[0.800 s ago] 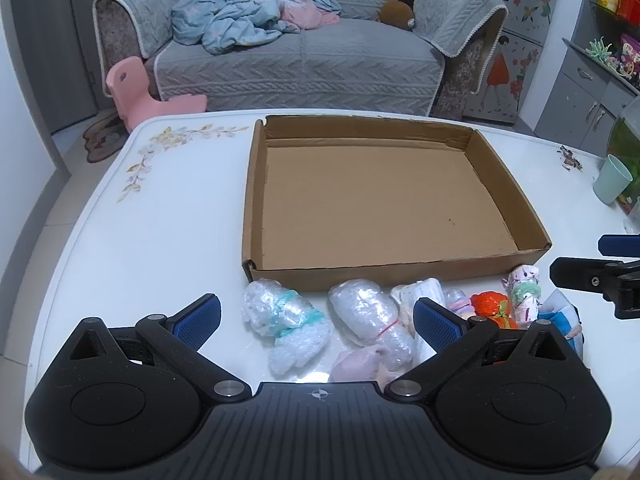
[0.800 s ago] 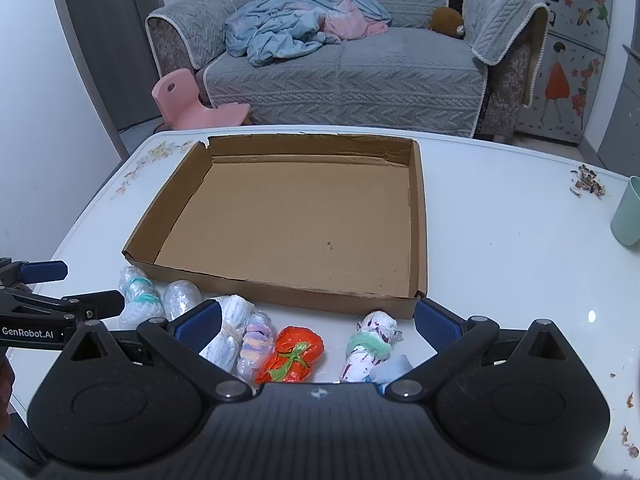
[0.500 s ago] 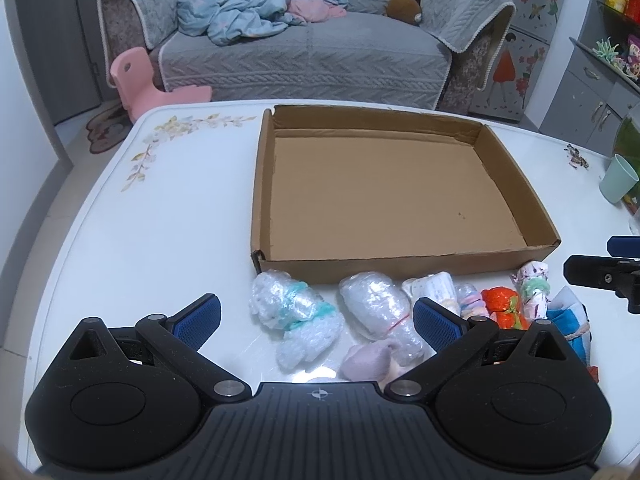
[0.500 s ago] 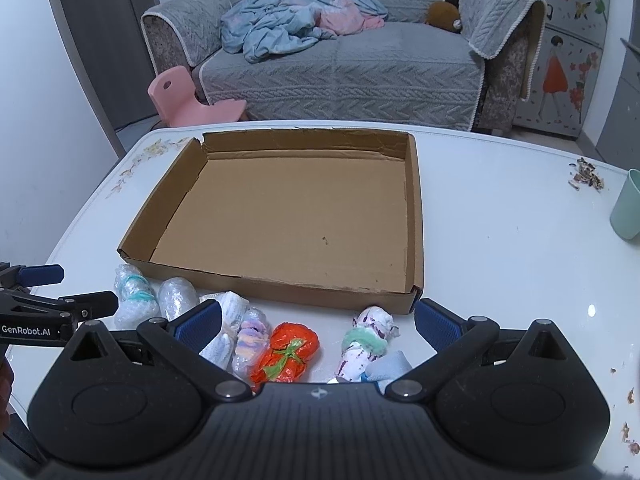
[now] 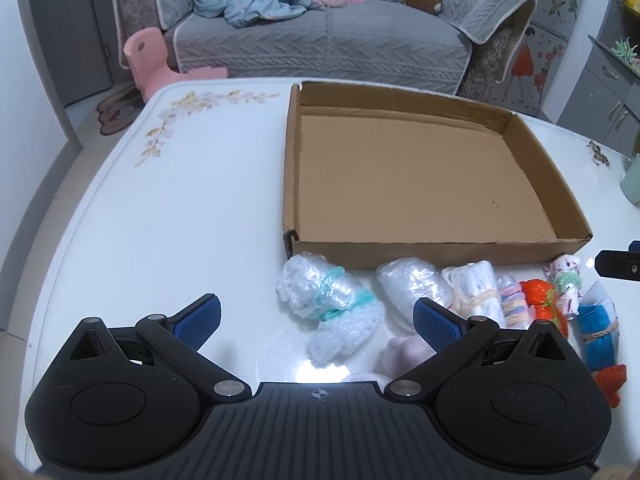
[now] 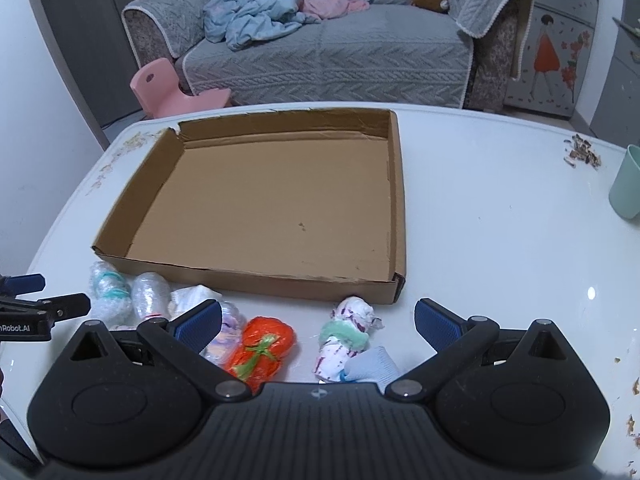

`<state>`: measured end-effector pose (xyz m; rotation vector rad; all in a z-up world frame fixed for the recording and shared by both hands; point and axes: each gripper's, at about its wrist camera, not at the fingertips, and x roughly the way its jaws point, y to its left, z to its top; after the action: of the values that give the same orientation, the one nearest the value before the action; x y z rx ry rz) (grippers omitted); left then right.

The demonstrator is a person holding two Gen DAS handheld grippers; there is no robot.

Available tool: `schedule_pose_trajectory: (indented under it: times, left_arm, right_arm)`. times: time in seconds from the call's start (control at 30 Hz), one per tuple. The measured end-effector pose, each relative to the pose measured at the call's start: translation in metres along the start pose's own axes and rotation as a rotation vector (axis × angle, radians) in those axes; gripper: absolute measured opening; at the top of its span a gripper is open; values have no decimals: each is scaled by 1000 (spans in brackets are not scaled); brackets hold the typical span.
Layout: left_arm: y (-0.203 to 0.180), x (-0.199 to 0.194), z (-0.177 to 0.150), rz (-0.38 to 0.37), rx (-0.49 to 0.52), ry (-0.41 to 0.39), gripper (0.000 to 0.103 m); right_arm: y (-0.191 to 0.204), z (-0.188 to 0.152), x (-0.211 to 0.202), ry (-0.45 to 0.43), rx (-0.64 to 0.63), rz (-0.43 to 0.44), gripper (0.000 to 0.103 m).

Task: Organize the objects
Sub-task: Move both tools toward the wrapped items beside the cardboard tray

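A shallow, empty cardboard box (image 5: 440, 248) (image 6: 248, 276) lies on the white table. Along its near wall lies a row of several small wrapped bundles: a clear bubble-wrap one with a teal band (image 5: 320, 290) (image 6: 107, 286), a second clear one (image 5: 412, 282) (image 6: 149, 294), a white one (image 5: 474, 284), an orange one (image 5: 540, 300) (image 6: 262, 346), a white-and-green one (image 6: 348, 336) and a blue one (image 5: 598, 326) (image 6: 372, 364). My left gripper (image 5: 316, 318) is open above the teal-banded bundle. My right gripper (image 6: 318, 320) is open above the orange and white-and-green bundles. Neither holds anything.
A mint cup (image 6: 626, 184) stands at the table's right edge, with small debris (image 6: 582, 152) behind it. Beyond the table are a grey sofa (image 5: 320, 40) with blankets and a pink child's chair (image 5: 152, 56). A cabinet (image 5: 608, 92) stands at the right.
Both grippers have shifted slightly to the left over the row of bundles, so the box and bundles sit further right in each view. Both stayed open and no bundle moved.
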<state>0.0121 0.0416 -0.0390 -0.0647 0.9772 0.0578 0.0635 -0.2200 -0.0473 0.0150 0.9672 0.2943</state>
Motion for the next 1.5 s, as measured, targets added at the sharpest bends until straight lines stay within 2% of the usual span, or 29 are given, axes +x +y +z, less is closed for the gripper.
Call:
schedule_pose_trajectory:
  times: [0.4, 0.7, 0.8, 0.97, 1.13, 1.27, 1.37, 1.5]
  left_arm:
    - [5, 35, 0, -11, -31, 57, 103]
    - [5, 61, 0, 0, -32, 84, 103]
    - [6, 65, 0, -1, -31, 86, 103]
    - [2, 69, 0, 46, 14, 62, 103]
    - [4, 71, 0, 34, 30, 25, 103]
    - [6, 74, 5, 22, 46, 47, 103]
    - [6, 75, 6, 17, 53, 40, 103]
    - [7, 74, 3, 6, 68, 31, 103]
  right_arm:
    - [-9, -8, 47, 111, 11, -57, 102]
    - [-3, -14, 46, 111, 11, -62, 102]
    - [-5, -14, 43, 106, 29, -64, 102]
    - [-7, -13, 43, 101, 26, -86, 102]
    - [-12, -13, 54, 118, 42, -98, 102]
    - [-15, -16, 63, 148, 47, -104, 103]
    - [-13, -14, 68, 155, 19, -155, 103]
    - [-11, -18, 66, 139, 12, -146, 103]
